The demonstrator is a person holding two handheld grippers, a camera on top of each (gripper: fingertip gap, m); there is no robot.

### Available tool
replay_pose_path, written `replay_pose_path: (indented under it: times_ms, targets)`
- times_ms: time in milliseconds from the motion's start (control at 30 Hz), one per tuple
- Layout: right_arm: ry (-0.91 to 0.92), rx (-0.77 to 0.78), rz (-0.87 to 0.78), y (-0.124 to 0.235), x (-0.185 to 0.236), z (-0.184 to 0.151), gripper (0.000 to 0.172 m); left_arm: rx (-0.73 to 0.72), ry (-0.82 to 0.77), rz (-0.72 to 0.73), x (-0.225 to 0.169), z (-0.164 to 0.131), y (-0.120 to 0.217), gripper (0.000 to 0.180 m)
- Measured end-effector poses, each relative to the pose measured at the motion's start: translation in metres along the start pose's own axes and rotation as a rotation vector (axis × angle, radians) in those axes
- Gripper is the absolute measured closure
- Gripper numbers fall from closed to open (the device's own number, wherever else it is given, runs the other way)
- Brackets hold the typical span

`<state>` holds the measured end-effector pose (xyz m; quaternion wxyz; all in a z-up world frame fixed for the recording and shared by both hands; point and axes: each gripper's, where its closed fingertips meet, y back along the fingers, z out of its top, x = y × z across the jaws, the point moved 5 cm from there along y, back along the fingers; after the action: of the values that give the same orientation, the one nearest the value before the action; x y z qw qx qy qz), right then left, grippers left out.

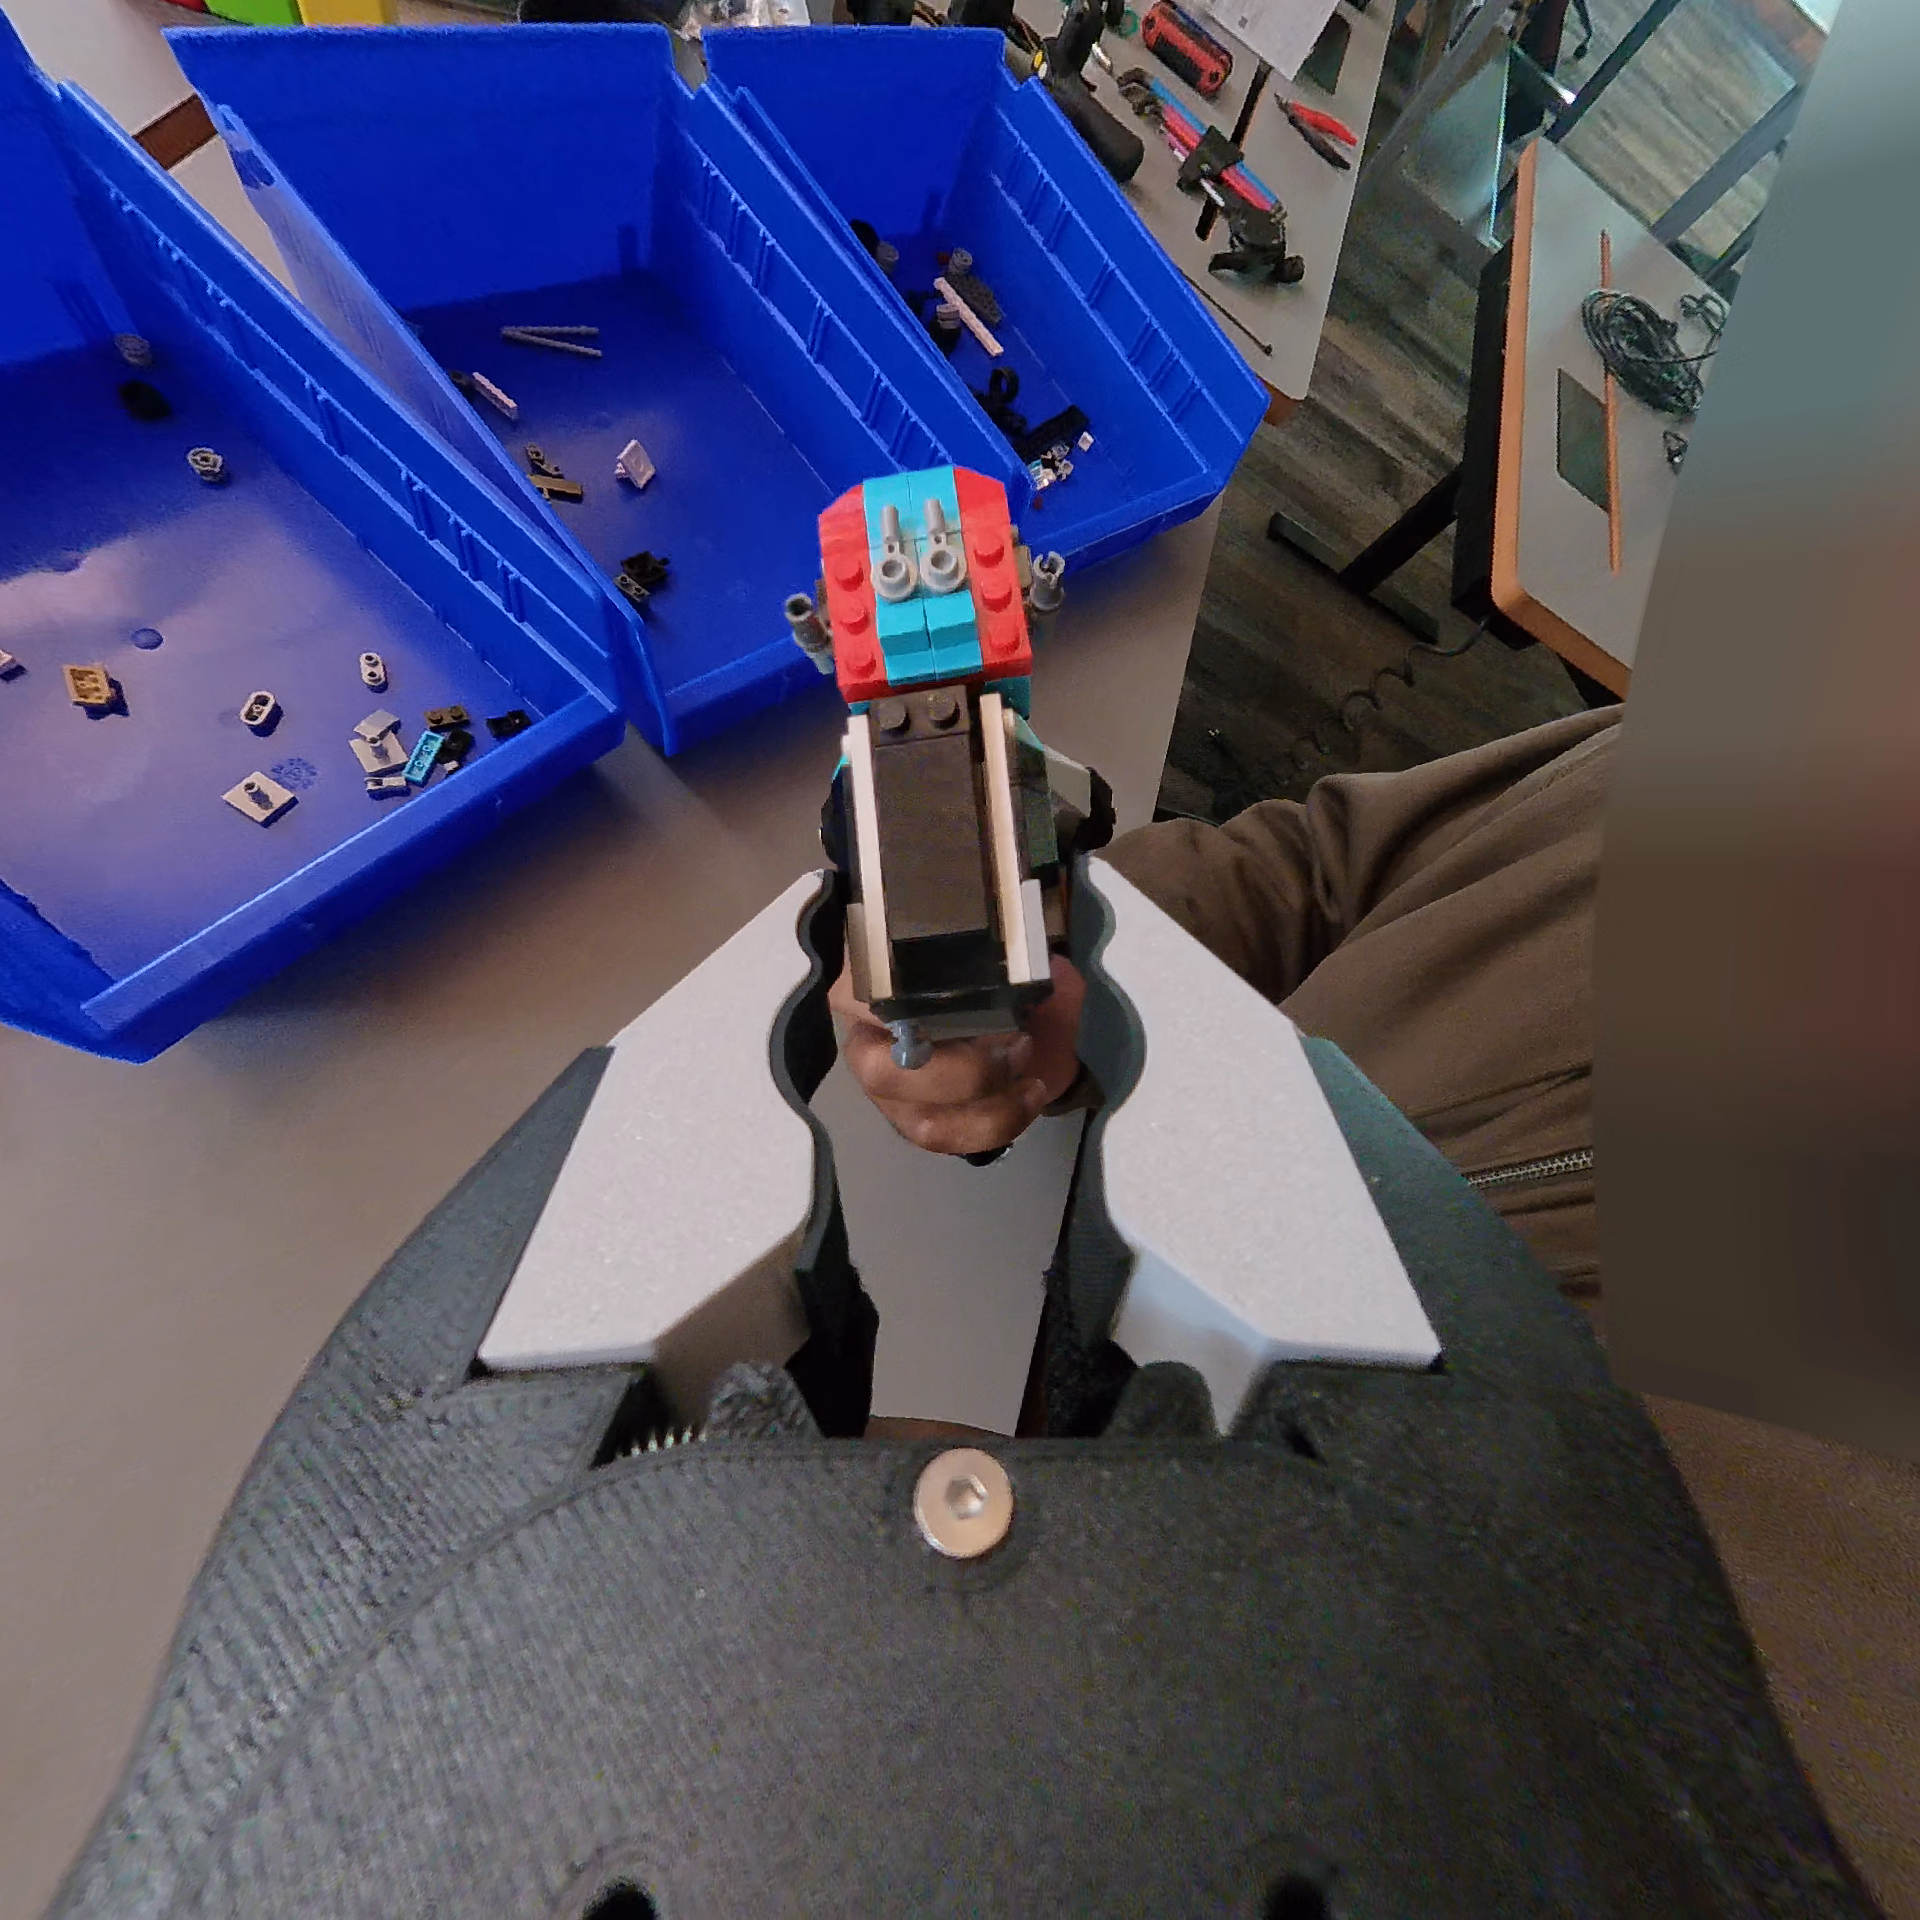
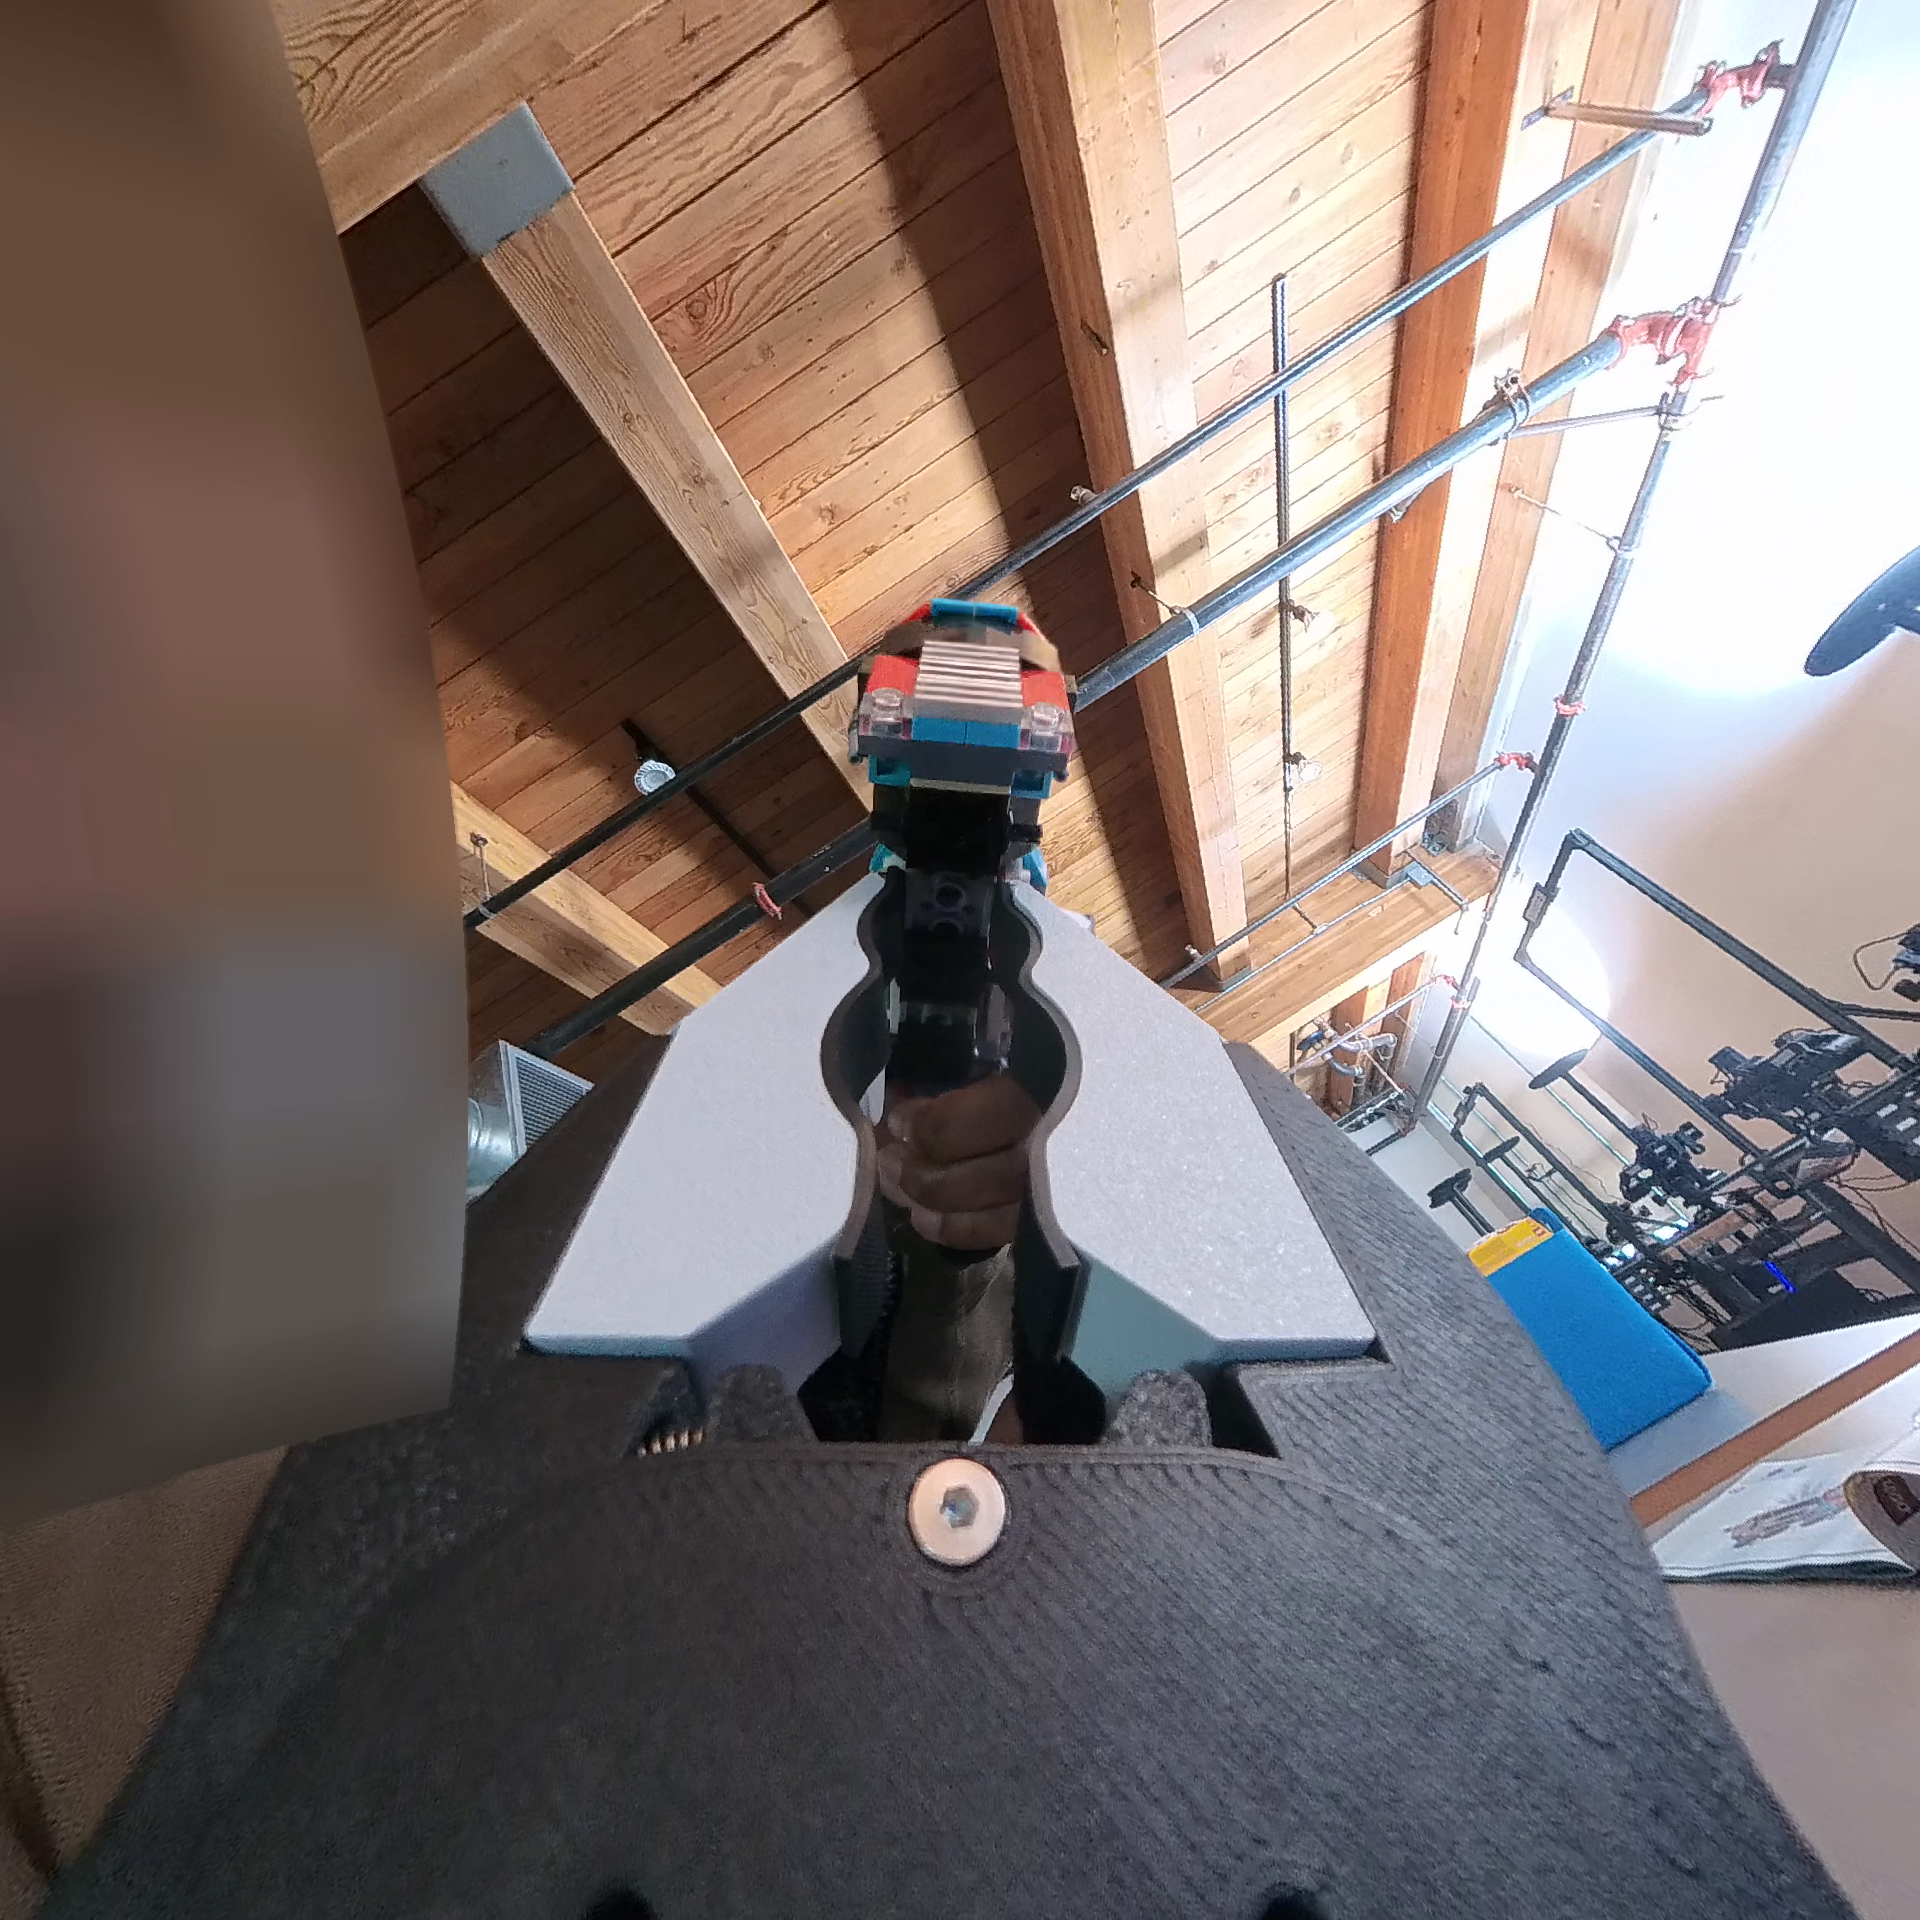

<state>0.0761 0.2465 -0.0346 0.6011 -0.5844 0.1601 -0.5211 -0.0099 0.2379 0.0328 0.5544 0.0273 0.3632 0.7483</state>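
Note:
A toy car built of bricks (image 1: 925,582), with a red and teal top, grey studs and a black and white body, is held in the air over the grey table (image 1: 312,1195). My left gripper (image 1: 945,904) is shut on its black and white end. The right wrist view looks up at the ceiling and shows the same brick car (image 2: 961,717) from its underside. My right gripper (image 2: 948,904) is shut on the narrow black part below it. A person's hand shows behind the car in the left wrist view (image 1: 935,1091) and in the right wrist view (image 2: 951,1174).
Three blue bins (image 1: 312,935) (image 1: 499,156) (image 1: 1174,343) with several small loose bricks stand on the table at left and behind. The table's right edge (image 1: 1179,748) is close to the car. A brown sleeve (image 1: 1403,935) is at right. Tools (image 1: 1226,156) lie farther back. The tips of both grippers are at nearly the same place.

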Motion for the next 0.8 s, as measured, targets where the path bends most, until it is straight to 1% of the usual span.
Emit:
replay_pose_path:
  times_ms: [167,500,800]
  targets:
    - [0.000,0.021,-0.006,-0.001,-0.001,-0.005,0.156,-0.010,-0.005,0.019,0.000,-0.007,0.003,0.136]
    - [0.028,0.063,-0.021,-0.002,-0.003,-0.015,0.156,-0.032,0.037,-0.017,0.003,-0.021,0.009,0.137]
    - [0.027,0.079,-0.026,-0.002,-0.003,-0.019,0.156,-0.058,0.006,0.047,0.001,-0.031,0.009,0.137]
